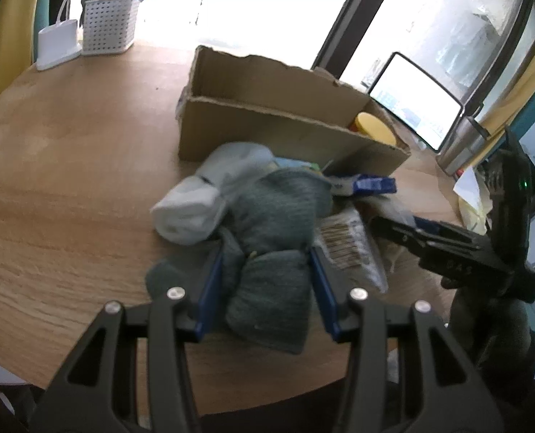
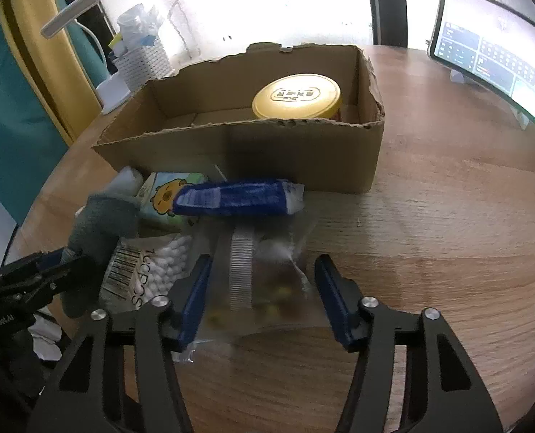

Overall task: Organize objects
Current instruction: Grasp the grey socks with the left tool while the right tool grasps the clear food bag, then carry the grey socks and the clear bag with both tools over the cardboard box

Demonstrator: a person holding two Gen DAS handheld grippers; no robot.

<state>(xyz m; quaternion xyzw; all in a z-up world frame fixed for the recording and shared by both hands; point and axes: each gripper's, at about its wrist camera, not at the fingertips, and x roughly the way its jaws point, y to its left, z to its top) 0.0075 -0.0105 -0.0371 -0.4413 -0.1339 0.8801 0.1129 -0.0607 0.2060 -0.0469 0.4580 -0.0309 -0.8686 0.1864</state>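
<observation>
On the wooden surface (image 1: pixel 69 151), front of the box: pile of loose stuff waiting to get sorted, going left to right below.

White sock roll (image 1: pixel 191 209): sits at the pile's left edge, touching the grey one, so it could get dragged along on a lift.

Left tool (image 1: pixel 265 281): blue pads pinched onto the grey-green sock bundle (image 1: pixel 271 252). Soft and floppy, so I'd guess part of it sags and snags the neighbours.

Cotton swab bag (image 2: pixel 148 270): barcode visible, big print looks like "100pcs" but it's sideways, not sure.

Cartoon pack (image 2: pixel 170 198): bear-ish face, no readable text.

Blue packet (image 2: pixel 238 198): fine print, too blurry.

Right tool (image 2: pixel 264 288): straddles a clear zip bag (image 2: pixel 260 274); left pad touches it, right pad looks apart, so no firm hold yet. Slippery plastic, likely to slide out.

Cardboard box (image 2: pixel 303 158): probably the destination, torn rim could catch things.

Yellow-lid jar (image 2: pixel 296 99): already inside the box, far right corner, label unreadable.

Left tool's body, seen from the right: "GenRobot.AI".
</observation>
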